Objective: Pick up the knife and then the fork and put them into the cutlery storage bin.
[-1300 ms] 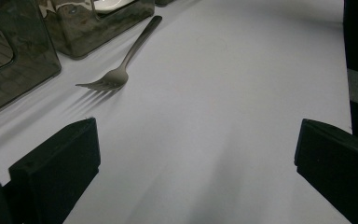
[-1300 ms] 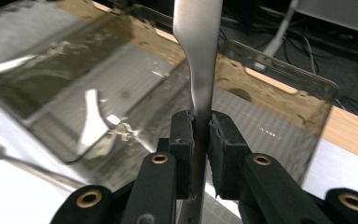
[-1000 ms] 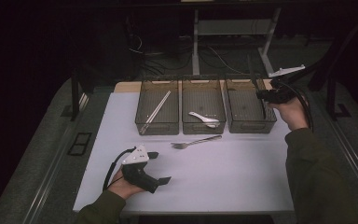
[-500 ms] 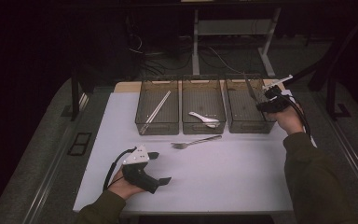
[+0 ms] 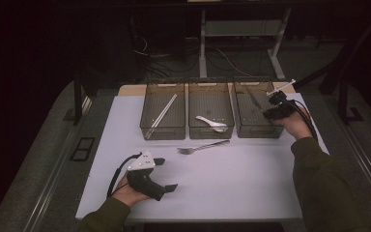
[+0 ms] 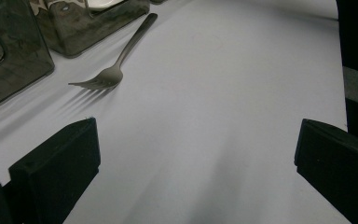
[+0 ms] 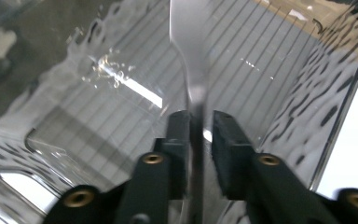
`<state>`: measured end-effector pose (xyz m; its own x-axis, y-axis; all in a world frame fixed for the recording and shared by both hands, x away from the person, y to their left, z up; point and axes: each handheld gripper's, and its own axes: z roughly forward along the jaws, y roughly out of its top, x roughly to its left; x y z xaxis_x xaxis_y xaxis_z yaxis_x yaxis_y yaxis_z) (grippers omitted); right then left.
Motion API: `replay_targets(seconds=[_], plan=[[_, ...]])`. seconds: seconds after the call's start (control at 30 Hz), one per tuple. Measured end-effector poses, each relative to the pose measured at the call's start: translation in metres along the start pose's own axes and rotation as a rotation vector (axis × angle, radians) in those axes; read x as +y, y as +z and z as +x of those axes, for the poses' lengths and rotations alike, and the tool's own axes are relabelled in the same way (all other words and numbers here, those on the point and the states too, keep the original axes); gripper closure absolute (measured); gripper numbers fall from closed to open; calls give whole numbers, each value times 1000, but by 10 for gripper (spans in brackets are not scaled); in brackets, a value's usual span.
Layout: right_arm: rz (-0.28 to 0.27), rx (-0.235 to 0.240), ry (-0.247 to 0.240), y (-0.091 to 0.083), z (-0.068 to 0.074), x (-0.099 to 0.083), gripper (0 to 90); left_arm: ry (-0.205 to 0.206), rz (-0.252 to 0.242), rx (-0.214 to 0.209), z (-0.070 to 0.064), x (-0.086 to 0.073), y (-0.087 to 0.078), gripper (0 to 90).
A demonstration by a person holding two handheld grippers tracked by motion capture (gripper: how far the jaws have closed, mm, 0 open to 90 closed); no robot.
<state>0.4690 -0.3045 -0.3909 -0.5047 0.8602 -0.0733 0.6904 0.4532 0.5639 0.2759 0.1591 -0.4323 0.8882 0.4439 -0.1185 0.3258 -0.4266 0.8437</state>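
Three dark see-through bins stand in a row at the back of the white table (image 5: 251,188). My right gripper (image 5: 269,110) hangs over the right bin (image 5: 257,130), its jaws shut on a thin metal knife (image 7: 189,46) that points down into the bin (image 7: 270,60). The knife (image 5: 254,99) shows as a dark line inside. A metal fork (image 5: 203,146) lies on the table before the middle bin; it is also ahead of my left gripper (image 6: 198,140), the fork (image 6: 116,65) lying far left of its jaws. My left gripper (image 5: 166,174) rests open at the near left.
The left bin (image 5: 147,126) holds a pair of chopsticks (image 5: 162,115). In the middle bin (image 5: 191,130) lies a white spoon (image 5: 211,123). Dark floor with cables and table legs lies beyond the far edge.
My right gripper has moved left and down with the knife, from above the right bin's far corner into the bin. The left gripper and fork have stayed put.
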Motion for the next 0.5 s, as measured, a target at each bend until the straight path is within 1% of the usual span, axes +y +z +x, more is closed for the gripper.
replay_targets(seconds=[0.1, 0.2, 0.27, 0.33, 0.4, 0.5], plan=[[-27, 10, 8, -5, 0, 1, 713, 1, 1, -1, 0, 0, 0, 0], [-64, 43, 29, -12, -1, 0, 685, 1, 1, 0, 0, 0, 0, 0], [-96, 73, 50, -18, -1, 0, 665, 2, 0, 0, 0, 0, 0, 0], [-131, 104, 62, -26, -1, -2, 623, 1, 2, 1, 0, 0, 0, 0], [-163, 145, 76, -34, 1, -3, 585, 1, 2, 0, 0, 0, 0, 0], [-205, 176, 74, -45, 7, -7, 534, 2, 1, 0, 0, 0, 0, 0]])
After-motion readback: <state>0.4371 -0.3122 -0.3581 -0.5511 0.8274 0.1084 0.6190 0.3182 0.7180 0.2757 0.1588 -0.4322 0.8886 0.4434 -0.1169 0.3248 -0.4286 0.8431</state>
